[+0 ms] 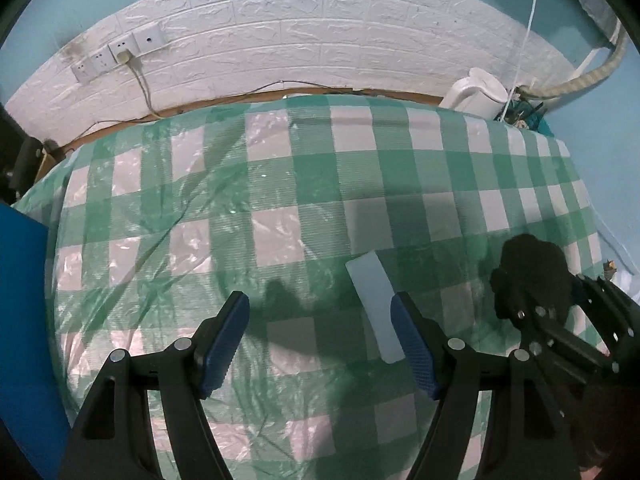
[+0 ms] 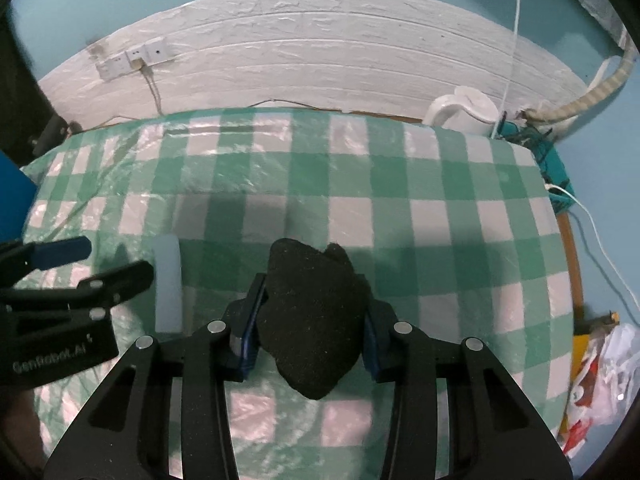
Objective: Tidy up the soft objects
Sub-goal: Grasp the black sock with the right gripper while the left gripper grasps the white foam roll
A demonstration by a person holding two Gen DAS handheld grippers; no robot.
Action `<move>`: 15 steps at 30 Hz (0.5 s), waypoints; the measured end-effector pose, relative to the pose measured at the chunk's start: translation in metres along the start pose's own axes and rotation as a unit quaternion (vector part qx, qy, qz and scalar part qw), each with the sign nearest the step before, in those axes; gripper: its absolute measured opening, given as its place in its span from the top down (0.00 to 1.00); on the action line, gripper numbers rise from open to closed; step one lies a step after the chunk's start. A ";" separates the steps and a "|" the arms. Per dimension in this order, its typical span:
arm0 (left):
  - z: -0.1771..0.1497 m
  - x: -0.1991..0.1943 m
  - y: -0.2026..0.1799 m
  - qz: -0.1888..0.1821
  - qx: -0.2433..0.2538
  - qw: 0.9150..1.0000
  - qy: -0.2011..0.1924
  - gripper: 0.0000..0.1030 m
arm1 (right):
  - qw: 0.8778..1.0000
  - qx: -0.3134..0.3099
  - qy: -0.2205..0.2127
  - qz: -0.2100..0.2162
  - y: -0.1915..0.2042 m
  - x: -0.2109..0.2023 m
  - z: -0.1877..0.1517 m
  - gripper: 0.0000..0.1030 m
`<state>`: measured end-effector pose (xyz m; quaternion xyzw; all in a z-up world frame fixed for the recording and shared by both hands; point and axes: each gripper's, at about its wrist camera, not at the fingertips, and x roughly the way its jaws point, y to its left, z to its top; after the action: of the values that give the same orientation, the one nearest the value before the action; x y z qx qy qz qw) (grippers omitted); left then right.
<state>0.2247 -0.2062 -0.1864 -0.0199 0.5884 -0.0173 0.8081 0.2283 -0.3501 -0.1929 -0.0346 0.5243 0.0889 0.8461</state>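
On the left, my left gripper point(image 1: 320, 344) hangs over the green and white checked tablecloth point(image 1: 280, 184) with its jaws spread wide and nothing between them, and a pale flat strip point(image 1: 374, 308) lies on the cloth just beside its right finger. Further right, my right gripper point(image 2: 310, 328) has its jaws pressed against both sides of a black soft cloth point(image 2: 312, 312), which it holds above the near part of the table, and the bundle bulges out in front of the blue pads. At the far right corner of the table a white kettle point(image 1: 476, 94) stands close to the white brick wall point(image 1: 320, 40).
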 end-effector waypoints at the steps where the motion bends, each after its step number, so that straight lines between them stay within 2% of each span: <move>1: 0.001 0.001 -0.003 0.001 0.001 1.000 0.002 0.28 | 1.000 0.003 0.001 0.001 -0.002 0.000 -0.001 0.61; 8: 0.003 0.012 -0.027 0.011 0.026 0.999 0.017 0.28 | 1.000 0.010 0.001 -0.009 -0.009 -0.001 -0.005 0.61; 15: 0.004 0.021 -0.032 0.017 0.032 0.999 0.029 0.28 | 1.000 0.017 0.002 -0.008 -0.015 -0.001 -0.011 0.61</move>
<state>0.2345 -0.2393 -0.2036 0.0163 0.6112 -0.0228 0.7910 0.2205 -0.3666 -0.1971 -0.0247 0.5276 0.0726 0.8461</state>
